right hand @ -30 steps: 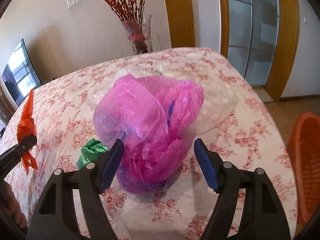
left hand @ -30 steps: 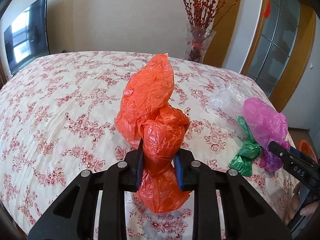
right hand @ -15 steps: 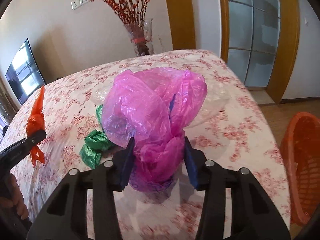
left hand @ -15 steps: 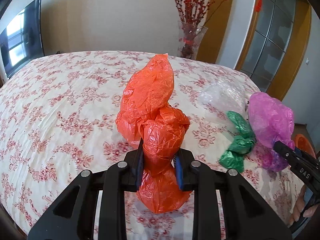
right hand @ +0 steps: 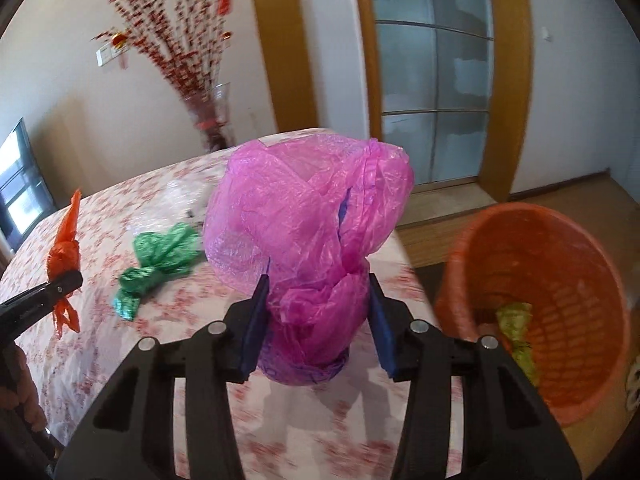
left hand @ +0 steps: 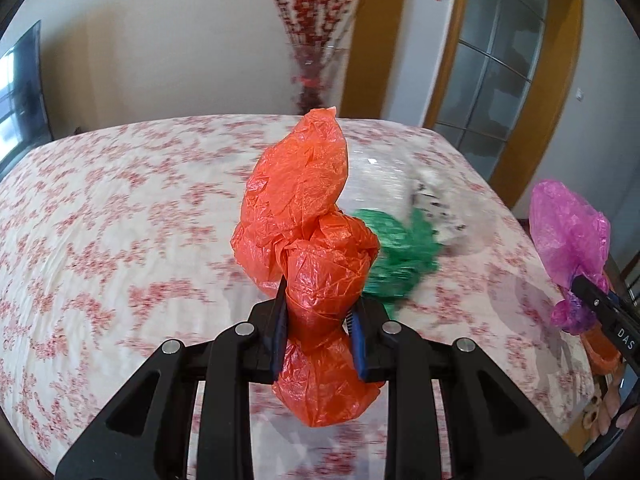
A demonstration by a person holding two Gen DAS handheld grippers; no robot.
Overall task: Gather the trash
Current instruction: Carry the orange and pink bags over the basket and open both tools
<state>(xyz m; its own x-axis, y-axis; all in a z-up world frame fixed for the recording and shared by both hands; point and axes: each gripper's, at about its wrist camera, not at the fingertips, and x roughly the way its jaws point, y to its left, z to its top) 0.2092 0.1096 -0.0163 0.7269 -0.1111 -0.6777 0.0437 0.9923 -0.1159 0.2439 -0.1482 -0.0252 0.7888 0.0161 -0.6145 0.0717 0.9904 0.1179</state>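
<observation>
An orange plastic bag (left hand: 316,248) is clamped at its knotted waist by the left gripper (left hand: 318,332), whose blue pads (left hand: 279,330) are pressed into it on both sides; it is held upright above the floral tablecloth (left hand: 120,220). A pink plastic bag (right hand: 312,236) is gripped in the same manner by the right gripper (right hand: 318,320), near the right edge of the table. A green plastic bag (right hand: 160,260) is seen lying on the cloth between the two held bags, with a clear plastic bag (left hand: 384,176) just beyond it. An orange basket (right hand: 540,304) is seen standing on the floor to the right of the table, with yellow-green trash (right hand: 518,336) inside it. A vase of red branches (right hand: 208,120) is set at the far edge.
</observation>
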